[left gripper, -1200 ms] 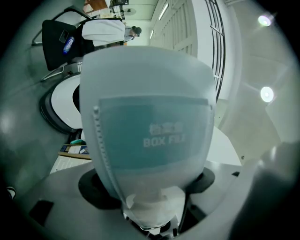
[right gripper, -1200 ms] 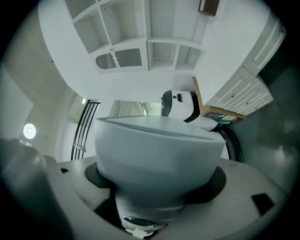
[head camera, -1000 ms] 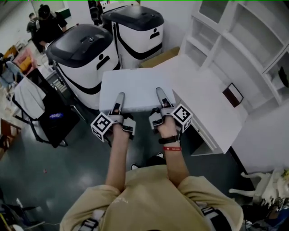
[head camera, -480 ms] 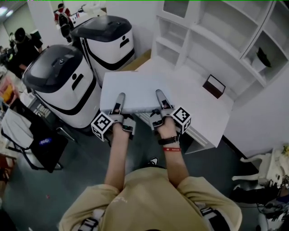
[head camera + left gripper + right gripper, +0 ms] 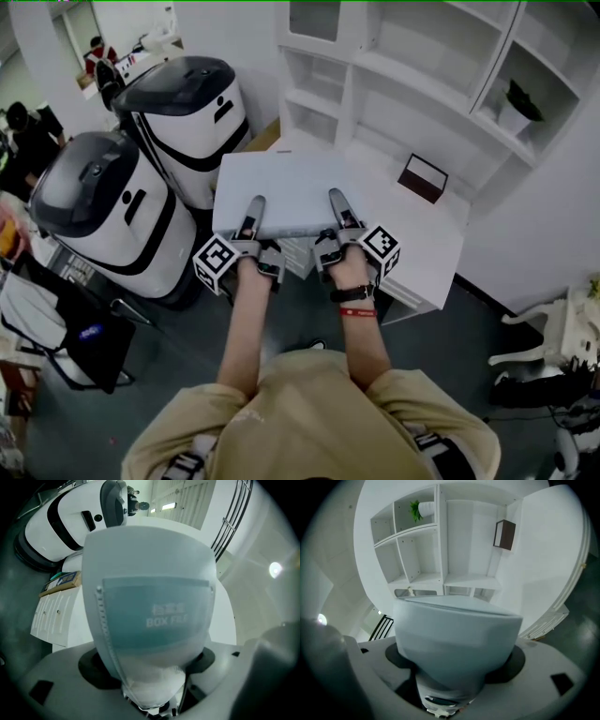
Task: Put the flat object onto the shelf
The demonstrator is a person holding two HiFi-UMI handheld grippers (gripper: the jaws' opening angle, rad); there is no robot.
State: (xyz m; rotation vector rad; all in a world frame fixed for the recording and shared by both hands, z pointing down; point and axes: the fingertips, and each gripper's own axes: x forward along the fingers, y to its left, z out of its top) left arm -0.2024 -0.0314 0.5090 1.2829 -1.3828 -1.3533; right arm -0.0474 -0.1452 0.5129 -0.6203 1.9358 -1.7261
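Observation:
The flat object is a pale grey box file (image 5: 281,190), held level in front of me over the near edge of a white desk (image 5: 427,246). My left gripper (image 5: 251,212) is shut on its near left edge and my right gripper (image 5: 338,207) on its near right edge, one jaw of each lying on top. In the left gripper view the file (image 5: 150,602) fills the middle and shows a printed label. The right gripper view has the file (image 5: 457,634) low in front, with the white shelf unit (image 5: 440,550) behind it. That shelf unit (image 5: 412,66) stands beyond the desk.
Two white-and-black machines (image 5: 183,117) (image 5: 94,211) stand at the left, close to the desk's end. A small dark brown box (image 5: 423,177) sits on the desk. A potted plant (image 5: 517,105) occupies a right shelf bay. People stand far left. A white chair (image 5: 553,333) is at lower right.
The view has swung right toward the shelf. Both grippers carried the file along, and it now hangs over the desk edge. The machines have slid to the left of the picture.

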